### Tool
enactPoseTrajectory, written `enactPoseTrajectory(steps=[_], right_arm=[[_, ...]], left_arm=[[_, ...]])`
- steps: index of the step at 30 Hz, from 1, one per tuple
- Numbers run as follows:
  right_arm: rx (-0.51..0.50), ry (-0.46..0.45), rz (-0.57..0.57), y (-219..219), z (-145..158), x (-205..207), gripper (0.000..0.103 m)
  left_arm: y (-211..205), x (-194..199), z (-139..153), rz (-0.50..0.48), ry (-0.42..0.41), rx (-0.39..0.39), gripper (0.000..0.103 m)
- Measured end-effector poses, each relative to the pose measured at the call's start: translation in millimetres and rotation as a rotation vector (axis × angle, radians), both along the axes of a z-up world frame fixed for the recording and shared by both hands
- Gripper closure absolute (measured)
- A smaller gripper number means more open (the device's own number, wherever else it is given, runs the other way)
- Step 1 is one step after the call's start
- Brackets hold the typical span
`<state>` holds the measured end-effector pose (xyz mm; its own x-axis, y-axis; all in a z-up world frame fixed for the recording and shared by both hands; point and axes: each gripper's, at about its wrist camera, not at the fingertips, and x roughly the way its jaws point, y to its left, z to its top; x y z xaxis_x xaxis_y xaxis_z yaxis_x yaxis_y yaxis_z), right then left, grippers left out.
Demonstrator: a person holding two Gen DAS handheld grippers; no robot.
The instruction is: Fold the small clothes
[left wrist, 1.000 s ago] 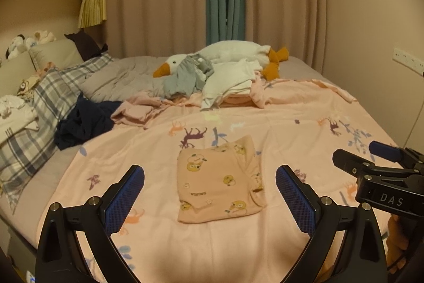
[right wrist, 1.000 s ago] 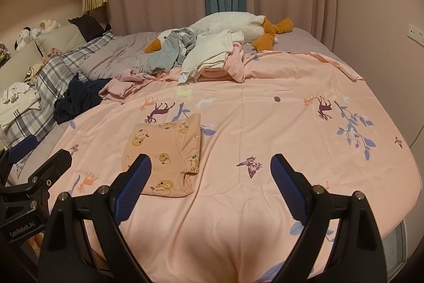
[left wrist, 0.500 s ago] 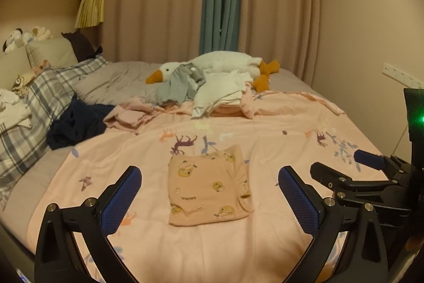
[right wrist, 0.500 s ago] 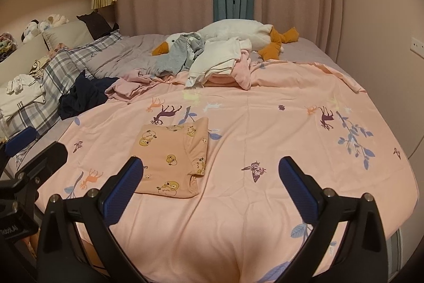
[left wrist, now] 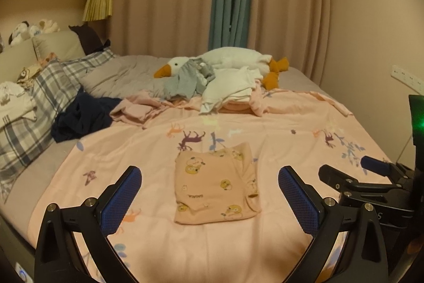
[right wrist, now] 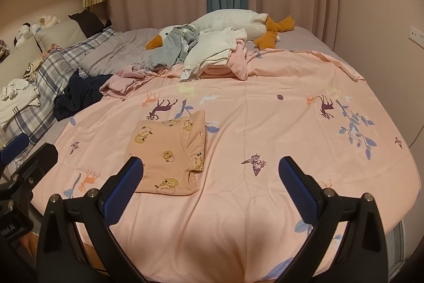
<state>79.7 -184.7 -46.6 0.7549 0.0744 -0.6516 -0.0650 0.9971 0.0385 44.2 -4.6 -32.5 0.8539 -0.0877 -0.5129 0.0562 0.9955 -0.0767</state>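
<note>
- Folded peach garment [left wrist: 216,184] is laid flat on the pink bed sheet [left wrist: 291,129], untouched.
- Left claw [left wrist: 209,200] is held spread wide, empty.
- Right claw [right wrist: 210,186] is spread fully, having just been opening; nothing is pinched.

The bed [left wrist: 127,73] is covered by a pink printed sheet [left wrist: 291,139], on which a folded peach garment [left wrist: 214,184] lies flat. Farther back, a plush goose [left wrist: 233,62], a heap of unfolded clothes [left wrist: 212,86], a dark garment [left wrist: 79,116] and plaid pillows [left wrist: 45,97] are seen.
</note>
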Motion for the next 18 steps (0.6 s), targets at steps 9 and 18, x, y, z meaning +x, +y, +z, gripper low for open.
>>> enactPoseTrajectory(steps=[9,18], right_arm=[[-0.019,-0.002,0.015,1.6,0.4,0.0,0.001],[-0.026,0.005,-0.001,0.8,-1.3,1.9,0.001]], left_arm=[[0.4,0.2,-1.2,0.012,0.006,0.016,0.001],[0.4,2.7,-3.5,0.035,0.013,0.028,0.001]])
